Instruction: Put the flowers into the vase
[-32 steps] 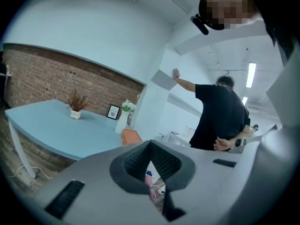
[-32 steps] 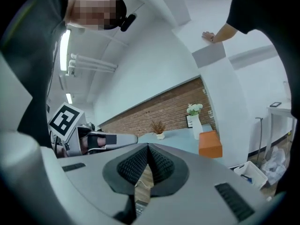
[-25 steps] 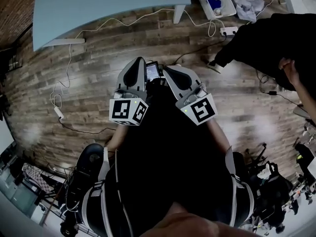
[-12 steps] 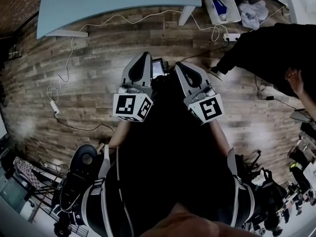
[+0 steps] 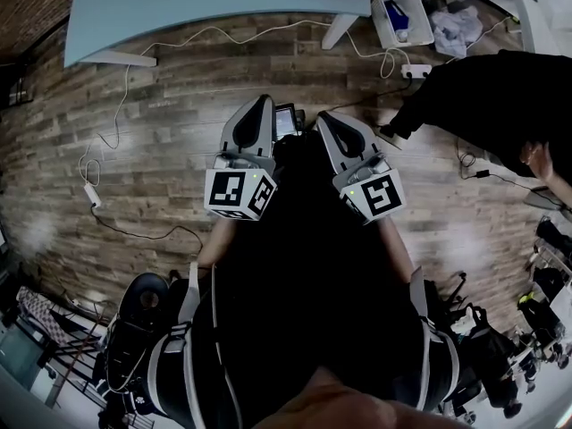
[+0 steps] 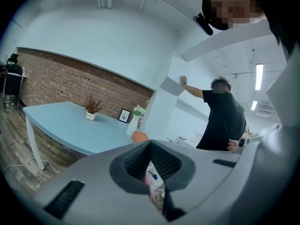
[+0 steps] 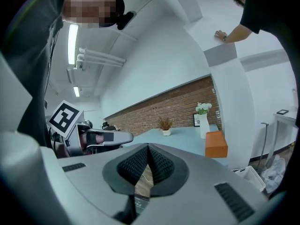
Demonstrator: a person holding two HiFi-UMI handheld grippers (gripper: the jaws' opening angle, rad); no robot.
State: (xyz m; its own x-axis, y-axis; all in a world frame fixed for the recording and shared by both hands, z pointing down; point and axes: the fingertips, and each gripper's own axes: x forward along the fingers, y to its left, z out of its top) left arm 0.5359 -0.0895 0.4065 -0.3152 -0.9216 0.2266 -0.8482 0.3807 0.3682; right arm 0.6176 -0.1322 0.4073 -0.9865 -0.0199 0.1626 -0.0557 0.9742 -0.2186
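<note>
Nearest the camera, the left gripper and the right gripper were held side by side close to the person's chest, well short of the desk. Each had its jaws pressed together with nothing between them; only a sliver of wooden floor showed through the gap below the pads. Both pointed toward the desk's near edge, with bare planks and a trailing cable between them and it. At the desk's far end an orange box sat near the edge. Behind it stood the white vase with a bunch of white flowers already rising from its mouth. A small potted plant stood farther along the desk toward the brick wall. No loose stems could be made out on the desk (at this range they would be too small to tell). The task looked either finished or not begun, since neither gripper carried anything. If any flowers were left to place, the whole approach and pickup remained.
</note>
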